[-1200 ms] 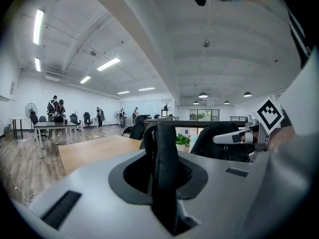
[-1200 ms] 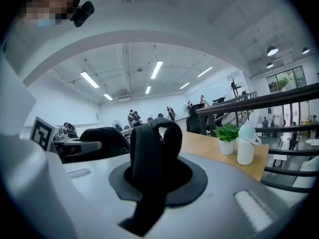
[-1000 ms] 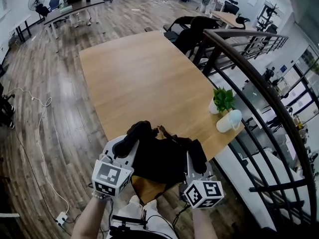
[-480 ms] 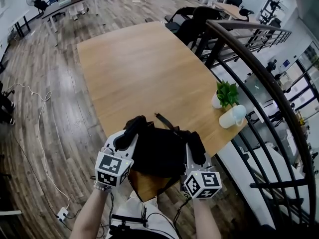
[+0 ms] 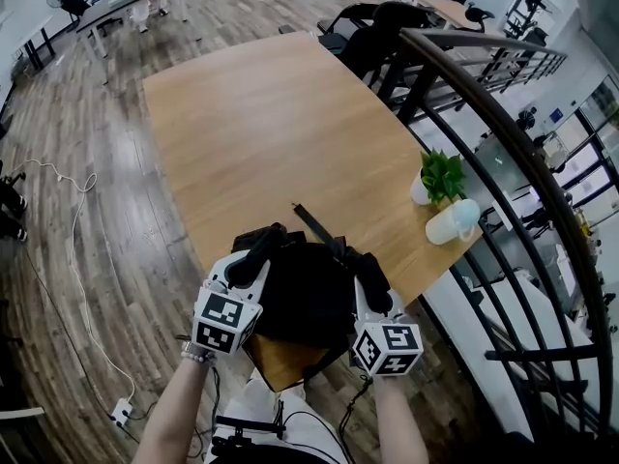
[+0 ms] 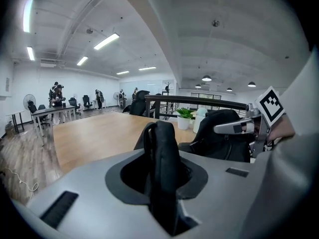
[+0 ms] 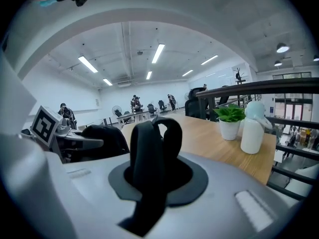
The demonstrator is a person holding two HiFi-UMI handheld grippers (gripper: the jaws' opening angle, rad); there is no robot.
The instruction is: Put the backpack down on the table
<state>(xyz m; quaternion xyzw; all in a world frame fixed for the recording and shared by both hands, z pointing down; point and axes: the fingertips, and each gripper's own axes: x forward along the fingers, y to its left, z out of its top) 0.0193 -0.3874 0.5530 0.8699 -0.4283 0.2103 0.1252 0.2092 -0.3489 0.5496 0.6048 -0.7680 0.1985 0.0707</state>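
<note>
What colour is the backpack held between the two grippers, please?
The backpack is plain black, seen best in the head view.

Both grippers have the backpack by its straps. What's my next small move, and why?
Probably ease both grippers down and slightly forward. The left gripper and right gripper are each shut on the backpack, which is over the table's near corner; whether it rests there isn't clear.
</note>
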